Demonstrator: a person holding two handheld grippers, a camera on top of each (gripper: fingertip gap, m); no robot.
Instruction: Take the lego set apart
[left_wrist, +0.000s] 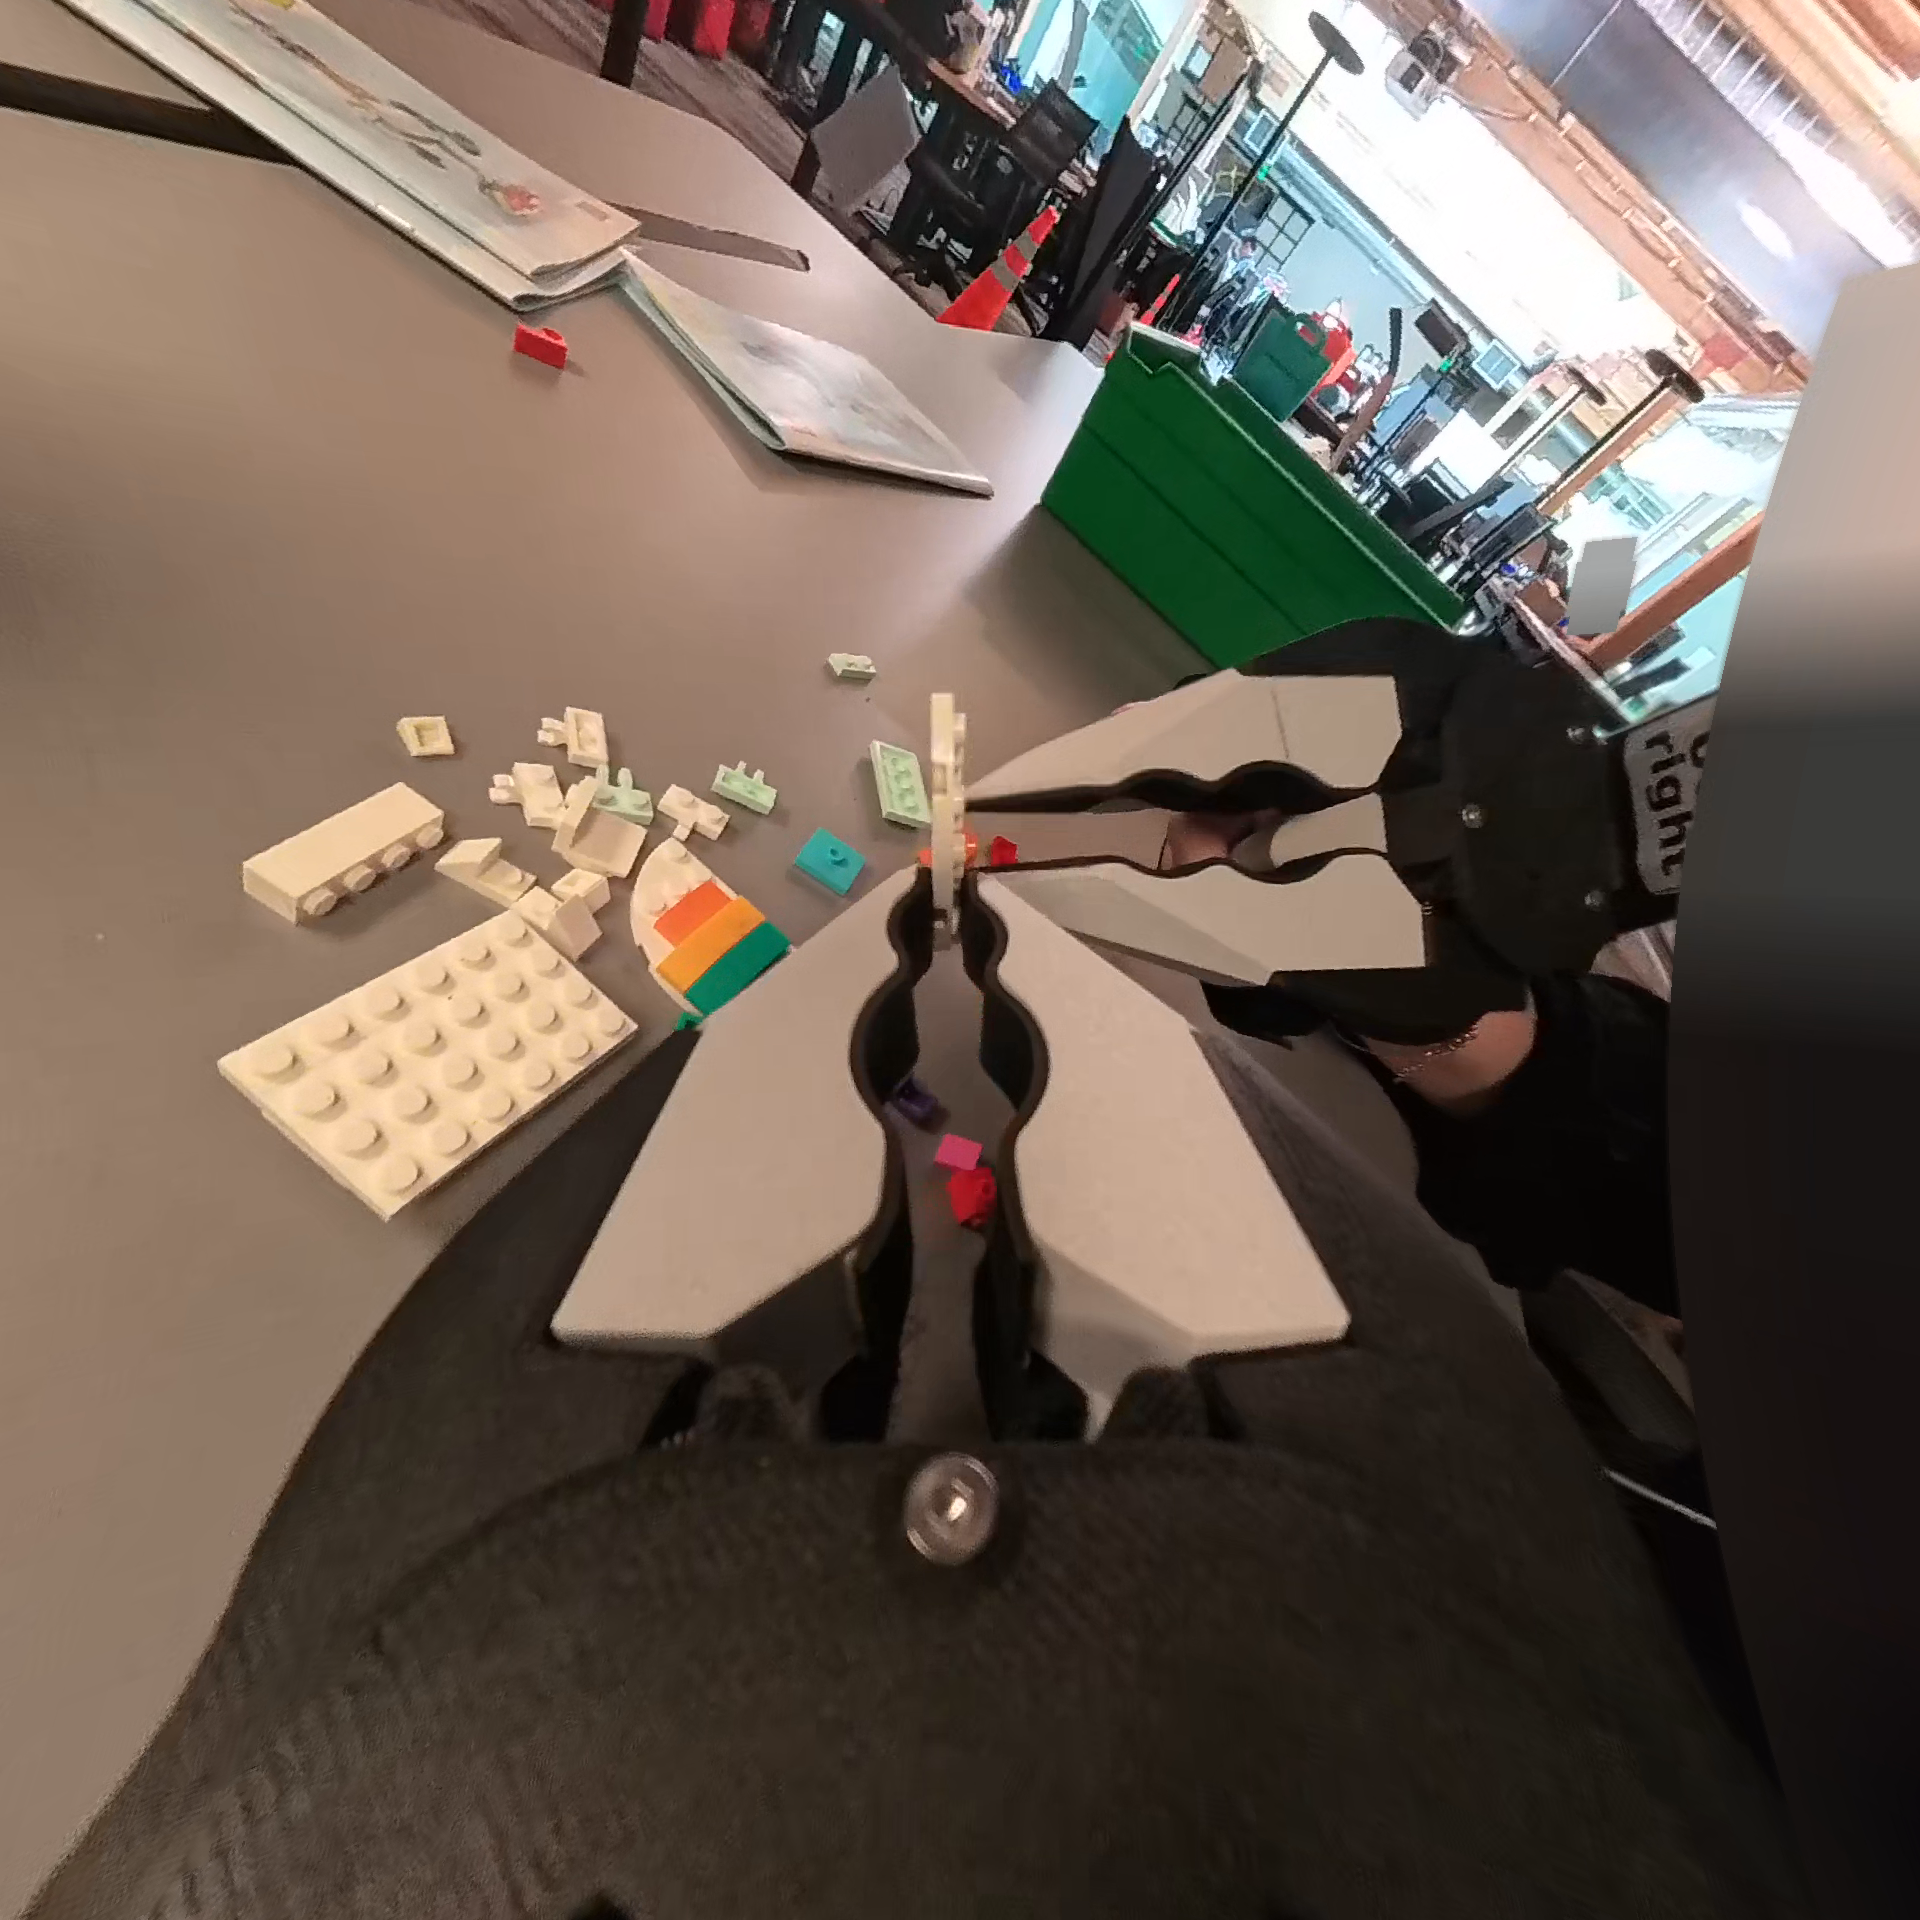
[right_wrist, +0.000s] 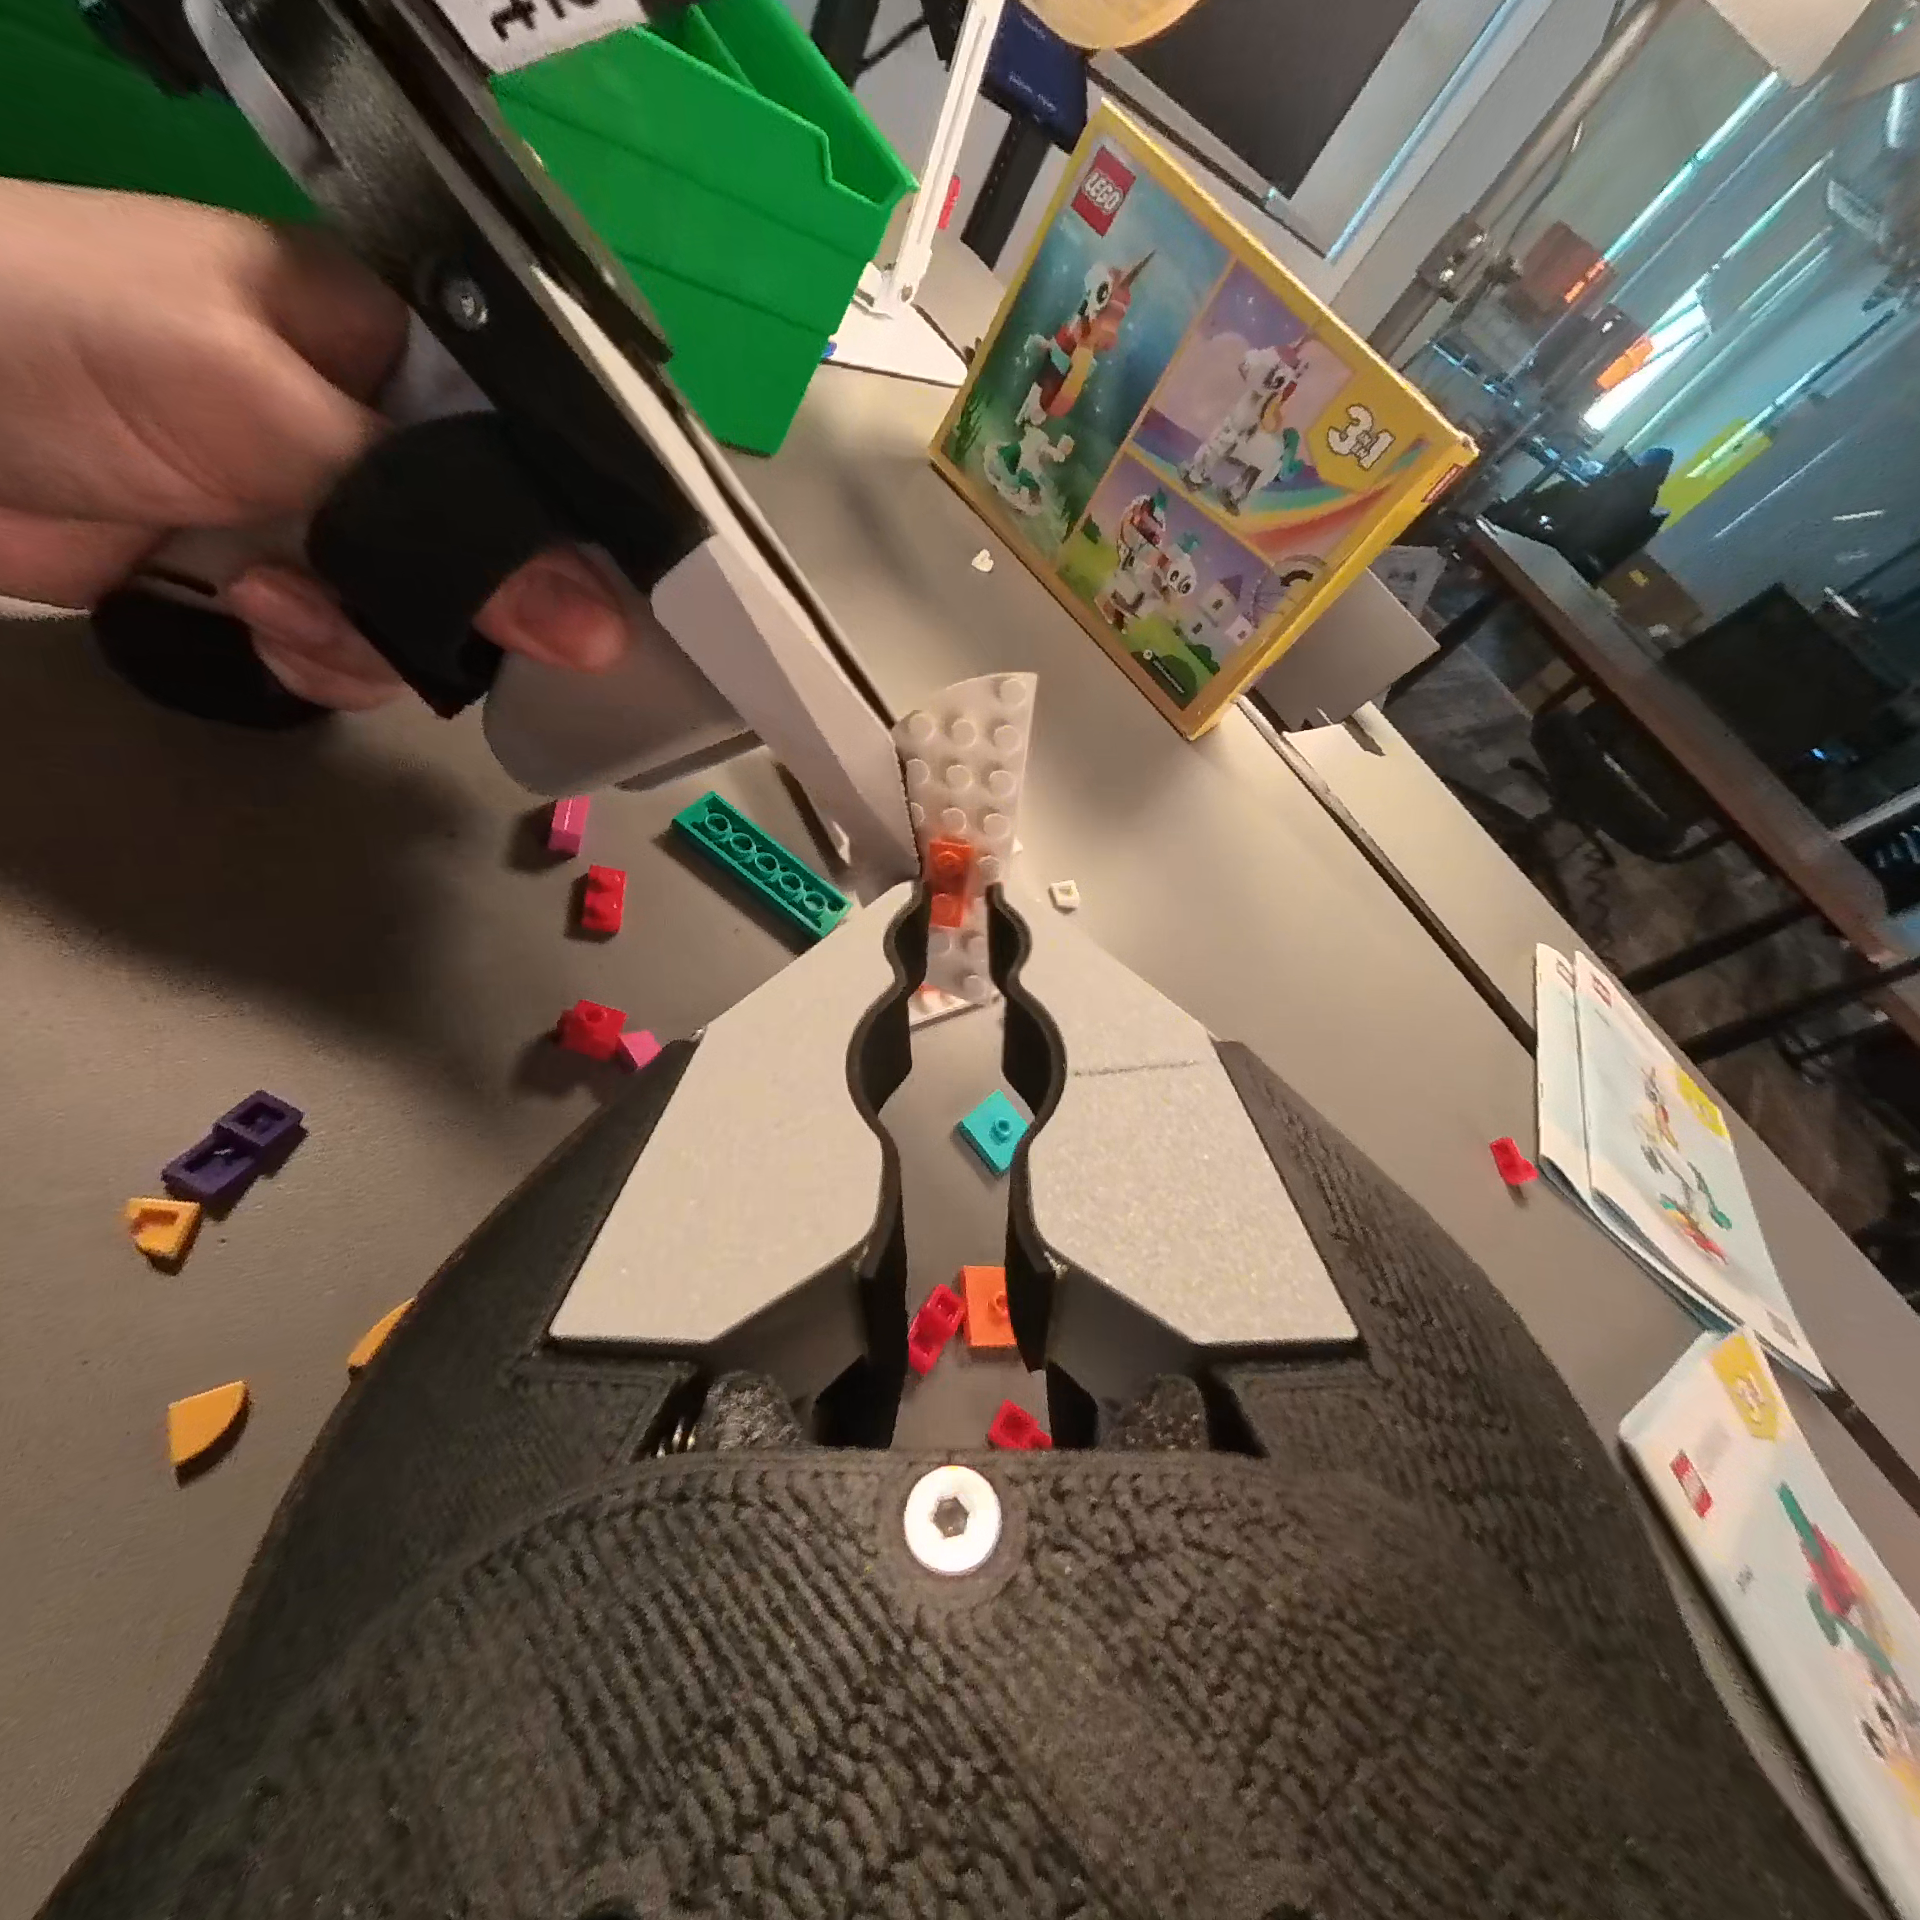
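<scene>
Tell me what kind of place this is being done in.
Probably a shared workshop or lab, not a home. Beyond the grey table stand an orange traffic cone, green storage bins, and rows of desks with monitors and equipment under an exposed ceiling.

Grey table (left_wrist: 312, 520), loose lego pieces (left_wrist: 540, 831), white studded plate (left_wrist: 426, 1049), booklets (left_wrist: 810, 395), set box (right_wrist: 1195, 416)

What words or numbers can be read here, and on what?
I won't quote writing; these bear it.
Yellow toy box: logo, number badge.
Booklets: logos, print too small.
White label on right gripper.
White sticker on left gripper, cut off.
</scene>
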